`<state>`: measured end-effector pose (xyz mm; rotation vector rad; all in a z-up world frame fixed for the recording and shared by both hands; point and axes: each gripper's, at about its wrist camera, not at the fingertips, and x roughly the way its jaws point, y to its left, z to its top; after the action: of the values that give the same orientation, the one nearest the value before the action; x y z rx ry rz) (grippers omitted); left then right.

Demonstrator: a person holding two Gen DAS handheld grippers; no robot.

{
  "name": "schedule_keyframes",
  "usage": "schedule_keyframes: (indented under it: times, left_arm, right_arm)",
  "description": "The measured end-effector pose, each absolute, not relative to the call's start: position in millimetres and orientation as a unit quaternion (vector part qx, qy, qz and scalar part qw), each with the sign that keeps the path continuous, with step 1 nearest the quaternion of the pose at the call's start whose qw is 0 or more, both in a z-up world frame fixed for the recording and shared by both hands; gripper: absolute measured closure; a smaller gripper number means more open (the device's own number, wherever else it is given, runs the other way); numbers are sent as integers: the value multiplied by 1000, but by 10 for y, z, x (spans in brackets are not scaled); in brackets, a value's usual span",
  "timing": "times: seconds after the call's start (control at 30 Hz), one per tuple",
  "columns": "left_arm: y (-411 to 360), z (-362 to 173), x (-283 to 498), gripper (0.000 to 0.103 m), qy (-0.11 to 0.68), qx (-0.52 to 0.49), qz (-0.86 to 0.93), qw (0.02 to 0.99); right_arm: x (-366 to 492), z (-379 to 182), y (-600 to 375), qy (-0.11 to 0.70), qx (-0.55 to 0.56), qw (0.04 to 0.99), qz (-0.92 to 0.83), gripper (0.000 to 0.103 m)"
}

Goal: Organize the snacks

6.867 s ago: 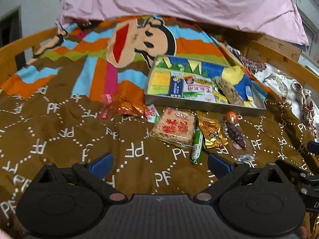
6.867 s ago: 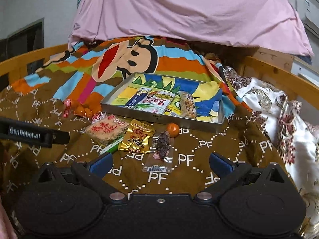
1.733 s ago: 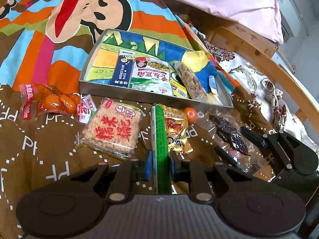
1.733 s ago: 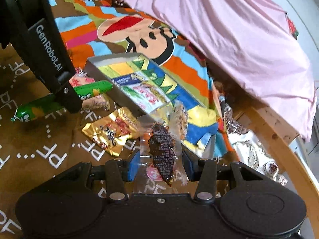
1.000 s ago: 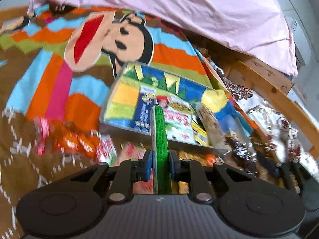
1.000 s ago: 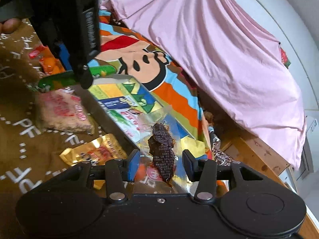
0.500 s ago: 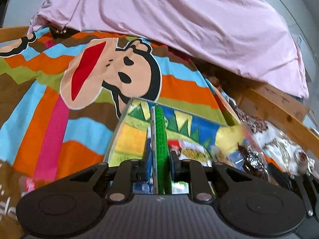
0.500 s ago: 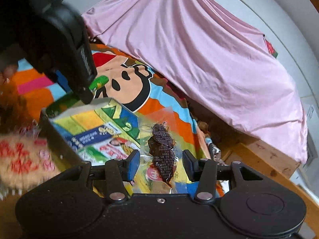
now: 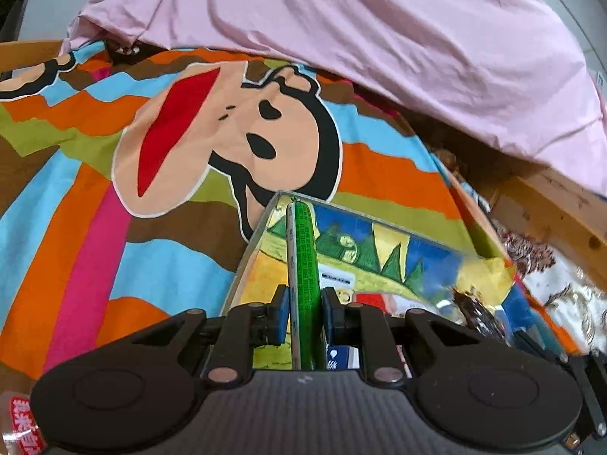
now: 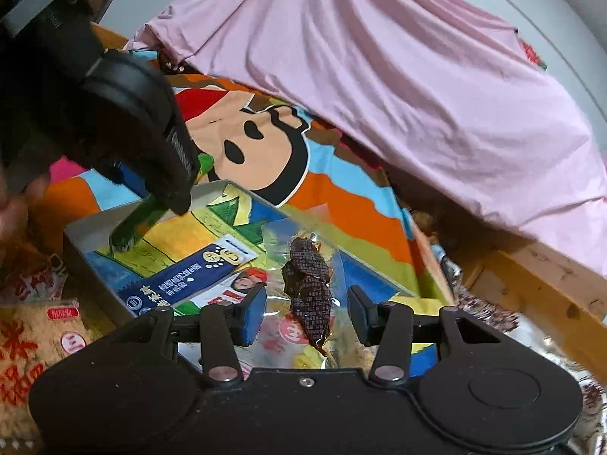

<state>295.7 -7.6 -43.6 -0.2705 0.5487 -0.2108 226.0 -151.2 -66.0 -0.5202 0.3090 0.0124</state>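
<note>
Snacks were carried toward the tray (image 10: 91,227) on the bed. Left tongs (image 9: 305,313) were clamped on the green sausage stick (image 9: 303,265), its tip over the tray's near corner, probably for release. Right tongs (image 10: 303,316) gripped the clear packet of dark dried snack (image 10: 307,284) above the tray.

Left tool (image 9: 305,309) clamped narrow, angled downward, right tool (image 10: 303,313) gripping half-wide

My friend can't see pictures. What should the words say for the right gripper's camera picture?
The right gripper holds a clear packet with a dark brown snack above a shallow tray of snack packets on a colourful cartoon blanket. At the left, the left gripper lowers a green sausage stick into the tray.
</note>
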Motion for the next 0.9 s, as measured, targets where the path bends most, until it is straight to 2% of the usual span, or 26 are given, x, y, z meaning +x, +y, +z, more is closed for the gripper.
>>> schedule_keyframes:
  times: [0.63, 0.77, 0.9]
  left_arm:
    - [-241, -641, 3011, 82, 299, -97, -112, 943]
    - [-199, -631, 3010, 78, 307, -107, -112, 939]
    - [-108, -532, 2956, 64, 303, -128, -111, 938]
  right_arm:
    - [2403, -843, -1501, 203, -225, 953, 22, 53]
    - [2381, -785, -1514, 200, -218, 955, 23, 36]
    - [2317, -665, -1544, 193, -208, 959, 17, 29]
